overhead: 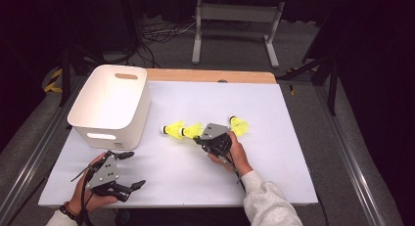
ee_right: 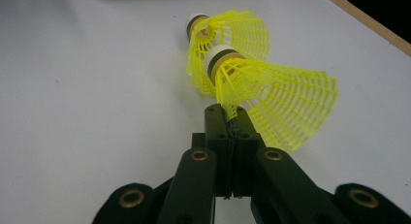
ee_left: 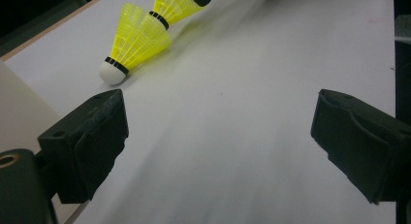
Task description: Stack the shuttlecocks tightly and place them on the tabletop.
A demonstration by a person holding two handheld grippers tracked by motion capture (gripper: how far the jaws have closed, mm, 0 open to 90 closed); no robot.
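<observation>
Three yellow shuttlecocks lie on the white table. The left one and the middle one sit almost end to end, and the third lies to the right of my right hand. My right gripper points left, shut on the skirt edge of the middle shuttlecock. Its jaws meet with yellow mesh pinched at their tips, and the left shuttlecock lies just beyond. My left gripper rests near the front left, open and holding nothing. Ahead of it lie the shuttlecock and its neighbour.
A white plastic bin with handle slots stands at the table's back left, close to my left gripper. A wooden strip runs along the table's far edge. Cables and a metal frame sit on the floor beyond.
</observation>
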